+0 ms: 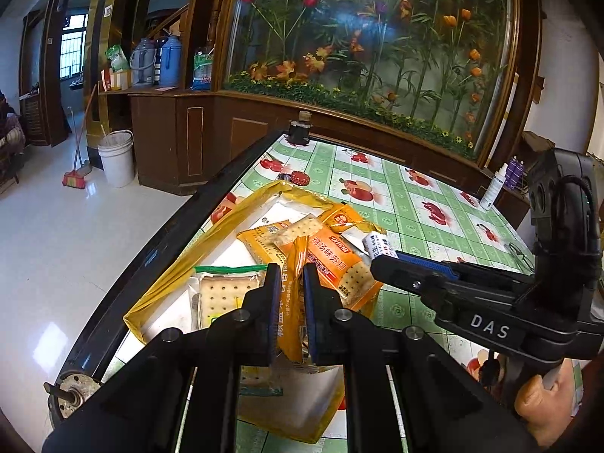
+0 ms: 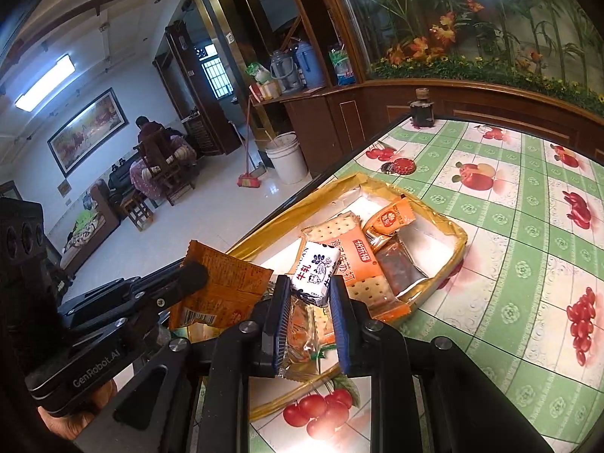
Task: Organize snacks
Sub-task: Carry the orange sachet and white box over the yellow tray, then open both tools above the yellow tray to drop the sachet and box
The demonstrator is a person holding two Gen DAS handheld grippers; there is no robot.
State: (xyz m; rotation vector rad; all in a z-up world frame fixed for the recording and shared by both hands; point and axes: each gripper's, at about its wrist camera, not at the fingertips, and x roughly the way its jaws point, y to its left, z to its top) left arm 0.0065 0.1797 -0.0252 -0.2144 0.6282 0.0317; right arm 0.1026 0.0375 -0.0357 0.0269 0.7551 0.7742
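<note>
Nearest the left wrist camera, the left gripper [image 1: 290, 294] has its fingers closed tight on an orange snack packet [image 1: 292, 294], which stands on edge between the blue pads above the near end of the tray. Seen from the right wrist camera, that same packet [image 2: 222, 287] juts up at the left, pinched at one end. The right gripper [image 2: 310, 294] is likewise clamped, its fingers holding a small white candy bar [image 2: 315, 273] with blue print by its two sides; in the left view the bar [image 1: 379, 246] pokes out of the finger ends over the tray's right side. A hand [image 1: 543, 396] grips the right tool's handle at the lower right.

Below both grippers a shallow yellow-rimmed tray [image 2: 458, 232] lies along the desk's left edge, on a green checked cloth [image 2: 528, 234] printed with fruit. Inside it lie an orange cracker pack [image 2: 358, 260], a clear-wrapped cracker pack [image 1: 222, 294] with a green top strip, a small orange sachet [image 2: 390, 219] and a dark brown bar [image 2: 400, 268].

Beyond the tray, a red jar lid [image 2: 403, 166] rests near the left edge, and a dark bottle [image 2: 422, 109] stands at the far left corner.
</note>
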